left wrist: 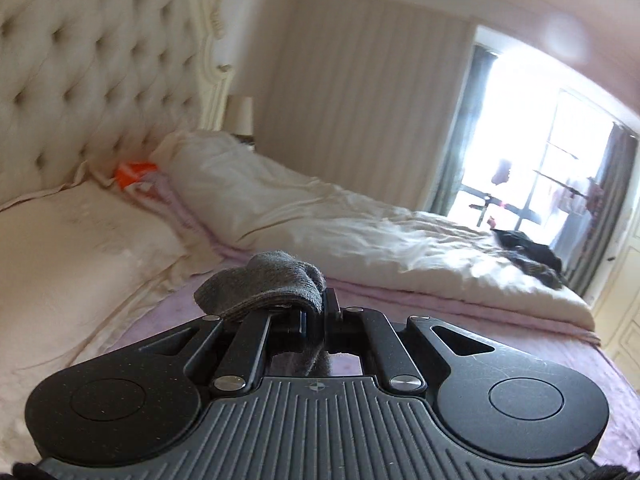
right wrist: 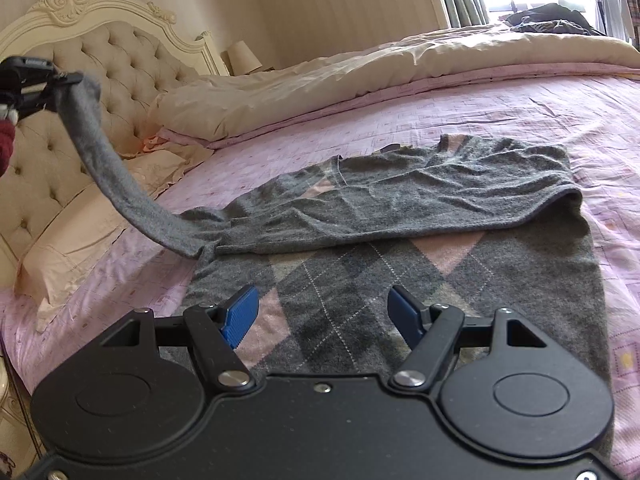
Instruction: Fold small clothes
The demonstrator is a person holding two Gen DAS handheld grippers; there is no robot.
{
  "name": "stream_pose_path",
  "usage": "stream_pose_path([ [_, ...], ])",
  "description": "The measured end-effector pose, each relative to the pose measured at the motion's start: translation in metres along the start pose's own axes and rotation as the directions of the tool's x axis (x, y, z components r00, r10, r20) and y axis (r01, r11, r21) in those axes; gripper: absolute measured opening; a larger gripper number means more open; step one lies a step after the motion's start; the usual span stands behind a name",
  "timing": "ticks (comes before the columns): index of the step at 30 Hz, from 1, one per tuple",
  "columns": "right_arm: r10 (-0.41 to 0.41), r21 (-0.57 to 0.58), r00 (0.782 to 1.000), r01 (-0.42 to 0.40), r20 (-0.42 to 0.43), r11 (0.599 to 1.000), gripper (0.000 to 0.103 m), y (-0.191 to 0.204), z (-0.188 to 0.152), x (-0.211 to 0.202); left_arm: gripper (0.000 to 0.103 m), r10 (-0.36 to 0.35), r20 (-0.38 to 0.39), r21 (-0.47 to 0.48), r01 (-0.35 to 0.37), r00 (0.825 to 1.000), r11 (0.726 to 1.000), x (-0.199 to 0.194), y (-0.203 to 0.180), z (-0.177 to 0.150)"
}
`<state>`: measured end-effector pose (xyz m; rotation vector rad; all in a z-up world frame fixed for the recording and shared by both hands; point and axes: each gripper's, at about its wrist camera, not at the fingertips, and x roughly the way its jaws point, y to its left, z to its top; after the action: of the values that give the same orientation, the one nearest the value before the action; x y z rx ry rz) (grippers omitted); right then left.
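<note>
A grey sweater [right wrist: 400, 200] with a pink and grey argyle front lies on the pink bedsheet [right wrist: 520, 120], one sleeve folded across its chest. My left gripper [left wrist: 314, 312] is shut on the cuff of the other sleeve [left wrist: 264, 280]. In the right wrist view that left gripper [right wrist: 70, 78] holds the sleeve [right wrist: 100, 160] lifted high at the left, near the headboard. My right gripper [right wrist: 322, 312] is open, its blue pads [right wrist: 240, 316] hovering just above the sweater's lower body, holding nothing.
A tufted cream headboard [right wrist: 100, 52] and cream pillows [right wrist: 80, 240] are at the left. A bunched cream duvet [right wrist: 360, 76] lies along the far side. Dark clothes [right wrist: 552, 20] are piled at the bed's far end by the window. An orange item [left wrist: 134, 174] sits by the pillows.
</note>
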<state>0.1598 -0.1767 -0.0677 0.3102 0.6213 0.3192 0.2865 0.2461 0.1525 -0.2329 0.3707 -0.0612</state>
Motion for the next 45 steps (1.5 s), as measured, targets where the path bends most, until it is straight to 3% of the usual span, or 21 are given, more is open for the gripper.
stream_pose_path([
  [4, -0.016, 0.017, 1.0, 0.016, 0.021, 1.0, 0.074, -0.016, -0.004, -0.018, 0.006, -0.14, 0.001, 0.056, 0.14, 0.99, 0.989, 0.018, -0.083, -0.001],
  [8, -0.042, 0.045, 0.998, 0.04, 0.038, 0.998, 0.074, -0.034, -0.005, -0.032, 0.007, -0.24, -0.034, 0.13, 0.242, 0.97, 0.962, 0.044, -0.165, -0.027],
  [12, -0.063, 0.079, 0.997, 0.059, 0.047, 0.995, 0.074, -0.053, -0.005, -0.042, 0.007, -0.308, -0.096, 0.186, 0.321, 0.946, 0.929, 0.079, -0.229, -0.074],
  [17, -0.083, 0.117, 0.995, 0.076, 0.048, 0.99, 0.074, -0.07, -0.007, -0.048, 0.008, -0.333, -0.215, 0.196, 0.375, 0.918, 0.906, 0.119, -0.28, -0.145],
  [19, -0.09, 0.129, 0.995, 0.083, 0.049, 0.988, 0.074, -0.075, -0.008, -0.05, 0.016, -0.341, -0.262, 0.208, 0.398, 0.903, 0.894, 0.126, -0.29, -0.168],
  [20, -0.091, 0.131, 0.995, 0.084, 0.048, 0.988, 0.074, -0.076, -0.008, -0.049, 0.034, -0.336, -0.285, 0.212, 0.401, 0.898, 0.891, 0.13, -0.295, -0.177],
  [21, -0.093, 0.131, 0.995, 0.086, 0.047, 0.988, 0.074, -0.076, -0.008, -0.05, 0.042, -0.339, -0.294, 0.213, 0.407, 0.894, 0.888, 0.131, -0.295, -0.183],
  [25, -0.102, 0.118, 0.994, 0.095, 0.049, 0.988, 0.074, -0.076, -0.005, -0.049, 0.054, -0.381, -0.282, 0.212, 0.444, 0.881, 0.87, 0.118, -0.296, -0.184],
  [28, -0.108, 0.107, 0.993, 0.102, 0.052, 0.989, 0.074, -0.075, 0.001, -0.046, 0.062, -0.392, -0.244, 0.243, 0.447, 0.887, 0.861, 0.098, -0.282, -0.179],
  [33, -0.115, 0.085, 0.992, 0.111, 0.053, 0.99, 0.074, -0.073, 0.014, -0.037, 0.063, -0.281, -0.221, 0.26, 0.335, 0.934, 0.906, 0.081, -0.234, -0.186],
  [35, -0.113, 0.076, 0.992, 0.109, 0.049, 0.991, 0.074, -0.071, 0.019, -0.031, 0.064, -0.225, -0.244, 0.237, 0.283, 0.943, 0.929, 0.086, -0.206, -0.194],
  [39, -0.119, 0.033, 0.992, 0.118, 0.047, 0.993, 0.074, -0.069, 0.03, -0.02, 0.064, -0.101, -0.304, 0.193, 0.165, 0.947, 0.967, 0.103, -0.155, -0.215],
  [45, -0.148, 0.016, 0.988, 0.148, 0.046, 0.989, 0.074, -0.08, 0.053, 0.003, 0.063, 0.008, -0.355, 0.157, 0.051, 0.935, 0.986, 0.116, -0.096, -0.248],
])
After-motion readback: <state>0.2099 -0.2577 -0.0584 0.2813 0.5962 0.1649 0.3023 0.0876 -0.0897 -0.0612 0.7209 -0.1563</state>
